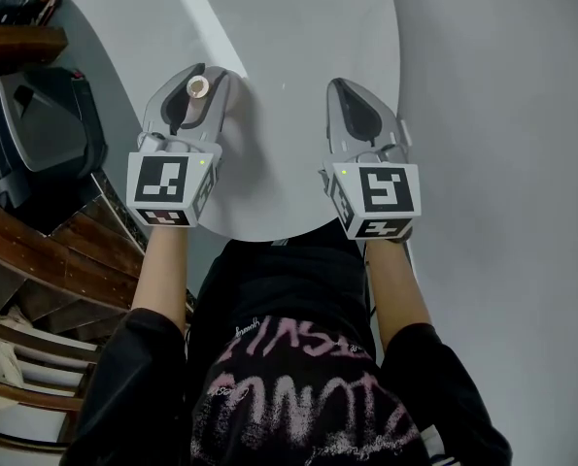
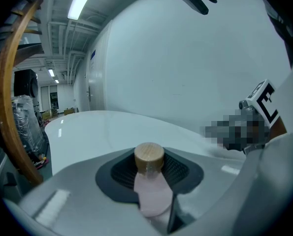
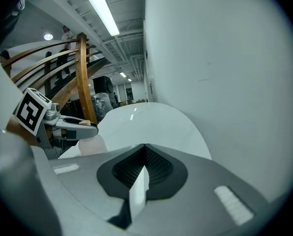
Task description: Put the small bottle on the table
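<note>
The small bottle [image 1: 198, 87] is pale pink with a round wooden cap. It stands upright between the jaws of my left gripper [image 1: 203, 74], which is shut on it over the near-left part of the white round table [image 1: 289, 27]. In the left gripper view the bottle [image 2: 153, 193] fills the middle between the dark pads [image 2: 117, 173]. Whether its base touches the table is hidden. My right gripper [image 1: 340, 85] hovers beside it over the table's near-right part, shut with nothing in it; its jaws [image 3: 145, 150] meet in a thin line.
Wooden chairs [image 1: 46, 260] and a black object [image 1: 36, 134] crowd the floor left of the table. A curved wooden chair rail [image 2: 8, 87] rises close on the left. Grey floor [image 1: 502, 115] lies to the right of the table.
</note>
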